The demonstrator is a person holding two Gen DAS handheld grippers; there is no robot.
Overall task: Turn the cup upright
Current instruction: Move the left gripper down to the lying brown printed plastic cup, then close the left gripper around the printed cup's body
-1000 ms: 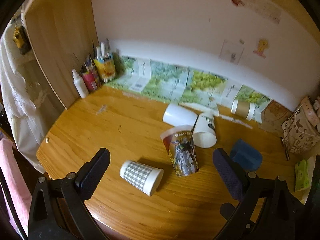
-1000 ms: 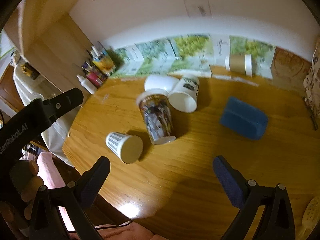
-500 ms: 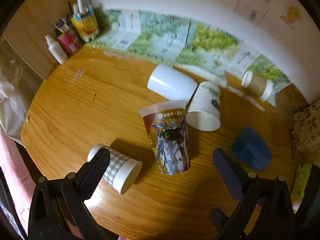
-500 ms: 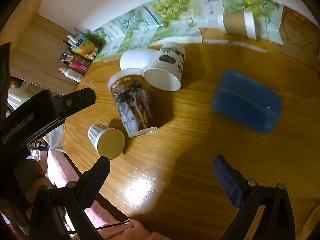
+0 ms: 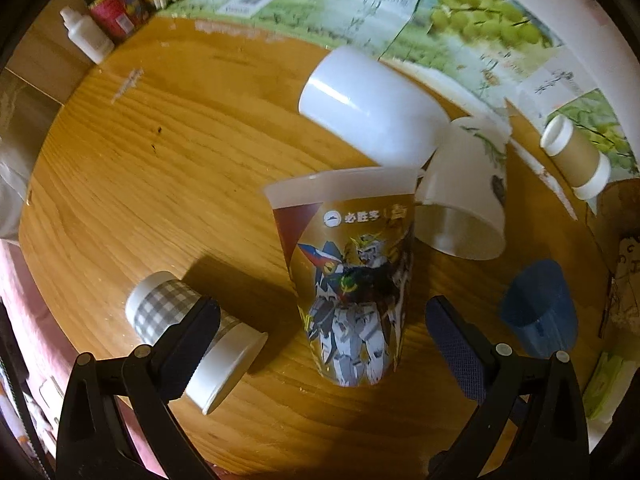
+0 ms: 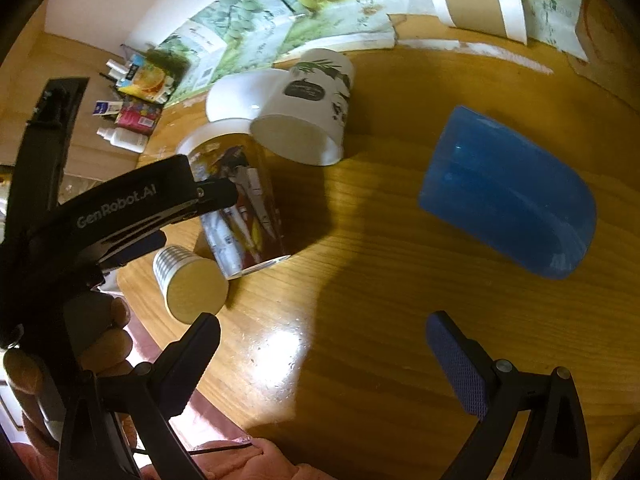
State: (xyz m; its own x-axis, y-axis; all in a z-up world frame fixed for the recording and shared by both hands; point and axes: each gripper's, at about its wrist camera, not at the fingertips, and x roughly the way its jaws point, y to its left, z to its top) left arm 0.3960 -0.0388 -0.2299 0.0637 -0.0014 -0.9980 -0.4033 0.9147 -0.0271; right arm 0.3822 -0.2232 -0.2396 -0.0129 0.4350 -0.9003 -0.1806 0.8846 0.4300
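Note:
Several cups lie on their sides on the round wooden table (image 5: 140,152). A tall cup with a robot print (image 5: 352,280) lies in the middle, between the fingers of my open left gripper (image 5: 320,344) and just ahead of them. A small checked cup (image 5: 188,328) lies partly behind the left finger. A plain white cup (image 5: 372,116), a white leaf-print cup (image 5: 464,196) and a blue cup (image 5: 540,312) lie beyond. In the right wrist view my right gripper (image 6: 320,360) is open and empty over bare table, short of the blue cup (image 6: 508,196) and the robot-print cup (image 6: 240,204).
A brown-sleeved paper cup (image 5: 576,160) lies at the back right against green printed cartons (image 5: 360,12). Bottles and packets (image 5: 108,12) stand at the back left. The table's front edge (image 6: 180,396) is close below my right gripper. The left gripper's body (image 6: 120,216) crosses the right wrist view.
Both grippers have moved forward and down toward the table. The robot-print cup now lies between the left gripper's fingers. No cup has moved.

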